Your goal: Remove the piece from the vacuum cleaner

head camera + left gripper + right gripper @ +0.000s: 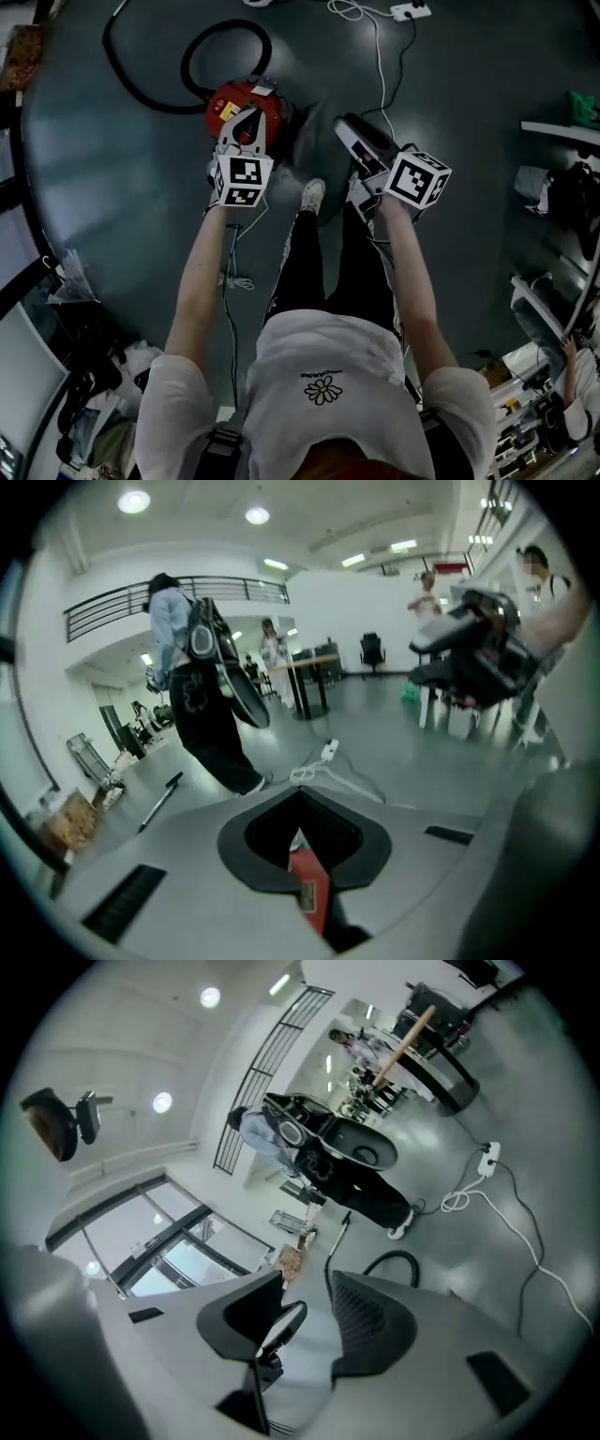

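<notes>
The red round vacuum cleaner (228,100) sits on the dark floor ahead of my feet, with its black hose (202,42) looped behind it. My left gripper (249,114) hangs right over the vacuum's top, fingertips together and nothing between them. In the left gripper view a strip of the red body (309,878) shows through the narrow wedge under the left gripper's (300,803) tips. My right gripper (349,127) is to the right of the vacuum, apart from it. Its jaws (314,1312) stand open with only a dark part of the machine showing behind the gap.
A white cable runs to a power strip (411,11) on the floor beyond the vacuum. My shoe (312,195) is just below the grippers. Another person (202,696) with a gripper rig stands farther off. Shelves and clutter (562,131) line the right side.
</notes>
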`<state>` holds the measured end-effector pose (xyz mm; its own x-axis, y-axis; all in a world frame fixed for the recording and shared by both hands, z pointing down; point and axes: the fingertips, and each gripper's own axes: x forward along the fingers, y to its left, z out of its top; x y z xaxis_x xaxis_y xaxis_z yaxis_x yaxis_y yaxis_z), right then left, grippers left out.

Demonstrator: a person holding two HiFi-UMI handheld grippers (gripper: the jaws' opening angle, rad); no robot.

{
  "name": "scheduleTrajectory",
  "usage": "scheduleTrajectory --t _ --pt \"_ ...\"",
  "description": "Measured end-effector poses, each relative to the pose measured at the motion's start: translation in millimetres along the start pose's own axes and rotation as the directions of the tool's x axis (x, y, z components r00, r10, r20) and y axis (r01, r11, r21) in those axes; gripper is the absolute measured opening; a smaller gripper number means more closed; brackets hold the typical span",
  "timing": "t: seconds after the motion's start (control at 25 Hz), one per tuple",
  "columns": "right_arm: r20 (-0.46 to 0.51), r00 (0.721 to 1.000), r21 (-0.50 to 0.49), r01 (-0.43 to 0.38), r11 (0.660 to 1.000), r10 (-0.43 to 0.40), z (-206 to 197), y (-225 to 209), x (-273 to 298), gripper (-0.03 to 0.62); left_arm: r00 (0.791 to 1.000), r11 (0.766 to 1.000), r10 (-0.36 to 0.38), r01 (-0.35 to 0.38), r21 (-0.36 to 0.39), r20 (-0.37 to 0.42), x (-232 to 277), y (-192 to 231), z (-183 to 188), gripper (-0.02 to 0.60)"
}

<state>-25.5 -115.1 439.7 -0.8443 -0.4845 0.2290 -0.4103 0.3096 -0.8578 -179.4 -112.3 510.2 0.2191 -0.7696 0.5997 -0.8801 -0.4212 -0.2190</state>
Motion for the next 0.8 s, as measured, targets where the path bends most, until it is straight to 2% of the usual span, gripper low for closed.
scheduleTrajectory --t 0.08,0.16,0.28,0.36,0.44,0.6,0.8 --pt "-0.051 0.997 0.033 0.065 0.997 -0.063 -18 -56 24 0.156 0.992 0.996 0.015 -0.004 0.088 -0.127 40 2 -48 0.004" --pt "-0.112 0.985 0.043 0.139 0.989 -0.134 -37 -104 44 0.156 0.967 0.992 0.007 0.025 0.124 -0.253 69 -3 -88 0.003" --pt "-0.191 0.957 0.073 0.234 0.970 -0.217 -72 -160 62 0.156 0.903 0.983 -0.019 0.096 0.157 -0.429 89 -24 -142 0.003" --pt "-0.236 0.936 0.093 0.290 0.952 -0.262 -91 -194 72 0.155 0.857 0.978 -0.028 0.131 0.164 -0.515 98 -36 -169 0.003" --pt "-0.266 0.917 0.120 0.337 0.934 -0.297 -103 -223 82 0.155 0.825 0.976 -0.034 0.150 0.161 -0.564 110 -43 -186 0.003" --pt "-0.319 0.892 0.187 0.392 0.901 -0.321 -124 -256 98 0.155 0.784 0.973 -0.051 0.179 0.148 -0.618 116 -48 -207 0.003" --pt "-0.362 0.872 0.257 0.434 0.864 -0.330 -134 -286 123 0.155 0.763 0.959 -0.045 0.213 0.185 -0.645 120 -52 -217 0.003"
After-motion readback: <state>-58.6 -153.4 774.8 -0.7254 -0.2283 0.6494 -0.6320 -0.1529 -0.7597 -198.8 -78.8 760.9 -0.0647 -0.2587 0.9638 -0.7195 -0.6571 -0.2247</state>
